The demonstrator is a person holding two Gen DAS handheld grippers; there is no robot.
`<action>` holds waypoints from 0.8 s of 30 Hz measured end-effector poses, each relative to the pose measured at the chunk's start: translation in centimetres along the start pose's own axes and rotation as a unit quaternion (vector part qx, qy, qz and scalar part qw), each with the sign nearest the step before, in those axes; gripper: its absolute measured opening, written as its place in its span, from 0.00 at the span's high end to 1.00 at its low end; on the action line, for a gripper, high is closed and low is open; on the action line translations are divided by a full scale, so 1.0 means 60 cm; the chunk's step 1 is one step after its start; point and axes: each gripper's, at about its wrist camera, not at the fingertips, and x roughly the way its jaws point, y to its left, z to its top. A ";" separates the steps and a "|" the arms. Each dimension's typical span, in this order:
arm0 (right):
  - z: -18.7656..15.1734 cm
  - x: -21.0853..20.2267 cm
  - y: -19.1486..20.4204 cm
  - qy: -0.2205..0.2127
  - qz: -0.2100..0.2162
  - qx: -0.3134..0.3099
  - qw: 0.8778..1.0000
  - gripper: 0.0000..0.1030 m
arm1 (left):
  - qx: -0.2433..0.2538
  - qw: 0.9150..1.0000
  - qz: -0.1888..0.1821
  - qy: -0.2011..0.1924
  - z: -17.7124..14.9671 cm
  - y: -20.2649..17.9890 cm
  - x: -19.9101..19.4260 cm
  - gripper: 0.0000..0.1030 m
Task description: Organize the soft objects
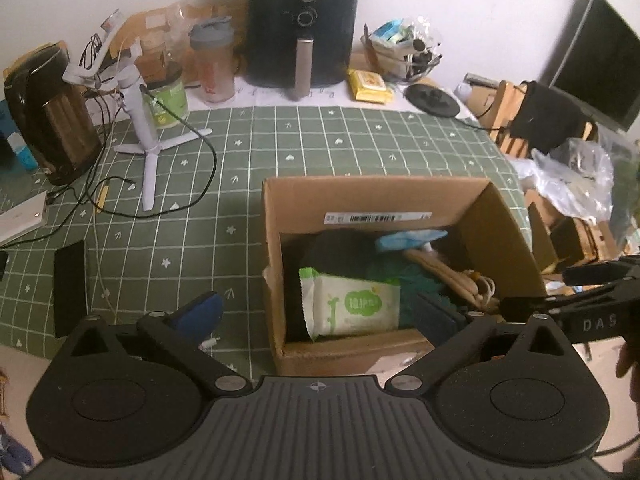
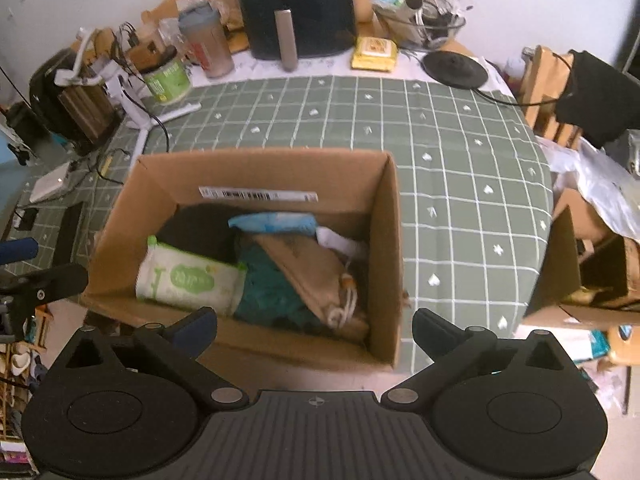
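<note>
**Soft goods boxed; both claws empty above the carton**

- Cardboard box [image 2: 256, 176]: sits on the green checked tabletop [image 2: 460, 184], open-topped, near the front edge. It is at your 12 o'clock in the right wrist view, and 1 o'clock in the left.
- Contents, right wrist view: wipes pack [image 2: 188, 280], white and green, at 9 o'clock inside the box. A teal cloth [image 2: 272, 292] lies at centre and a tan drawstring pouch [image 2: 316, 276] at 3 o'clock, partly over the teal. A pale blue packet [image 2: 272, 222] rests against the far wall at 12 o'clock. Something dark sits beneath them; you cannot tell what.
- Left claw [image 1: 320, 314]: spread wide, nothing between the pads.
- Right claw [image 2: 316, 330]: spread wide, likewise empty, above the near wall of the box.
- Step in hand, as judged: between items, with the soft things seemingly all boxed. No loose soft item shows on the cloth.
- Next move: look for any stray soft piece beyond the box before reaching. Otherwise tidy the pouch flat.
</note>
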 end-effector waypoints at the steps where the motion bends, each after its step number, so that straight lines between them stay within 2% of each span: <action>1: -0.003 -0.002 0.000 0.003 -0.005 -0.002 1.000 0.00 | -0.001 1.000 0.001 0.005 -0.001 -0.003 0.000 0.00; 11: -0.031 -0.006 0.010 0.023 -0.047 -0.039 0.998 0.00 | -0.003 0.998 0.019 0.058 -0.021 -0.018 0.013 0.00; 24: -0.055 0.011 0.021 0.057 -0.048 -0.057 0.996 0.00 | -0.004 0.995 0.029 0.092 -0.047 -0.029 0.023 0.00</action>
